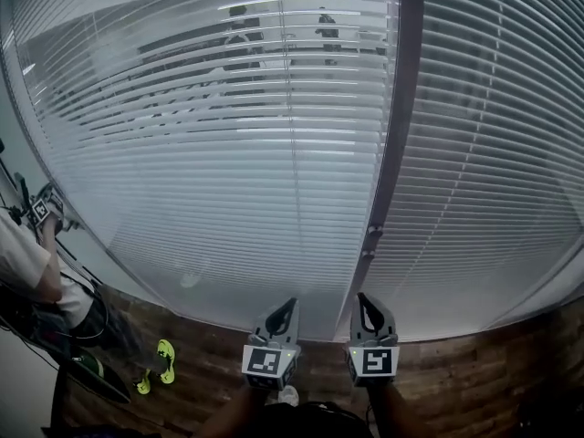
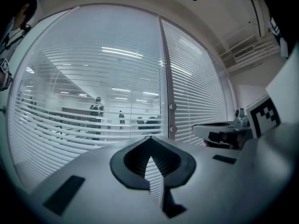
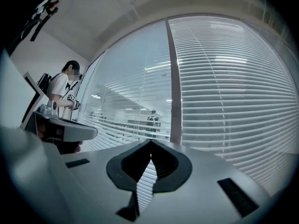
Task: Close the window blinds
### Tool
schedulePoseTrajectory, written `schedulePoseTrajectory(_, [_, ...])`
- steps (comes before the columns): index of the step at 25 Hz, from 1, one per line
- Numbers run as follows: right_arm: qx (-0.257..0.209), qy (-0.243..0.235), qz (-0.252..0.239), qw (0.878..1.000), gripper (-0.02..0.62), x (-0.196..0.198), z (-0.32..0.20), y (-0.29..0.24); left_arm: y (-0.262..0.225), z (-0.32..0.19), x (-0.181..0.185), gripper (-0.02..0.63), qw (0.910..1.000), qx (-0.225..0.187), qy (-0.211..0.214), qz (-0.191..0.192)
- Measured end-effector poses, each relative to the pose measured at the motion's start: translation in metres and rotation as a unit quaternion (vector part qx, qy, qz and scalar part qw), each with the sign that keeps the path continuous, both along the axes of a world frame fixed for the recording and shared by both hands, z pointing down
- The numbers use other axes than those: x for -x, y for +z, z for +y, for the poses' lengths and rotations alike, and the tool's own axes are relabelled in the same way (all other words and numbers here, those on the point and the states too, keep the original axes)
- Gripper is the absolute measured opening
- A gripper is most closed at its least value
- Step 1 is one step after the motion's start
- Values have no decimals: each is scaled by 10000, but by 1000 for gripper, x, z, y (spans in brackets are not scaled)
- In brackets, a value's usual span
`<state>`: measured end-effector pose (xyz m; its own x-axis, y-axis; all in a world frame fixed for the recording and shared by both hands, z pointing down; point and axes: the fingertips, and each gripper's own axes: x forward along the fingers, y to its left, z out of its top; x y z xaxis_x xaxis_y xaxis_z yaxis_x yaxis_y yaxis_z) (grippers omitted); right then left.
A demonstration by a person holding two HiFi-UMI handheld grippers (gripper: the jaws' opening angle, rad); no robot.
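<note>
Two sets of white slatted blinds hang before me. The left blinds (image 1: 219, 153) have tilted slats, and through them I see an office with people standing. The right blinds (image 1: 493, 153) look more closed. A dark window post (image 1: 394, 135) with small knobs (image 1: 371, 234) divides them. My left gripper (image 1: 290, 305) and right gripper (image 1: 363, 299) are held side by side low in the head view, pointing at the foot of the post and apart from the blinds. In the left gripper view the left gripper (image 2: 149, 141) is shut and empty. So is the right gripper (image 3: 150, 143) in its own view.
A person in a white shirt (image 1: 26, 263) stands at the far left holding another gripper (image 1: 41, 210). Yellow-green shoes (image 1: 157, 365) lie on the wooden floor (image 1: 474, 381) under the window. A thin cord (image 1: 292, 108) hangs down the left blinds.
</note>
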<state>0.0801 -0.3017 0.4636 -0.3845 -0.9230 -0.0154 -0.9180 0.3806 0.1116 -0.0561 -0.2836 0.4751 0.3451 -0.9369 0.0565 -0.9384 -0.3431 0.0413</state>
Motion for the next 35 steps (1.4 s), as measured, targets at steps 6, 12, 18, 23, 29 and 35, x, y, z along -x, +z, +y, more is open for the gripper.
schedulePoseTrajectory(6, [-233, 165, -98, 9995, 3, 0, -30, -18, -5, -26, 8, 0, 9999, 95, 38, -91])
schedulePoseTrajectory(12, [-184, 521, -75, 9984, 3, -10, -56, -29, 2, -48, 15, 0, 9994, 298, 108, -122])
schedulePoseTrajectory(18, [-342, 763, -18, 9965, 3, -18, -74, -40, 5, -56, 19, 0, 9992, 322, 214, -122])
schedulePoseTrajectory(23, [-631, 865, 97, 9942, 7, -18, -83, -63, 11, -57, 23, 0, 9989, 349, 271, -129])
schedulePoseTrajectory(29, [-596, 1142, 72, 9916, 100, -22, -92, -65, 18, -59, 32, 0, 9985, 411, 324, -129])
schedulePoseTrajectory(35, [-623, 1130, 21, 9916, 114, -21, -102, -68, 21, -62, 39, 0, 9987, 401, 282, -116])
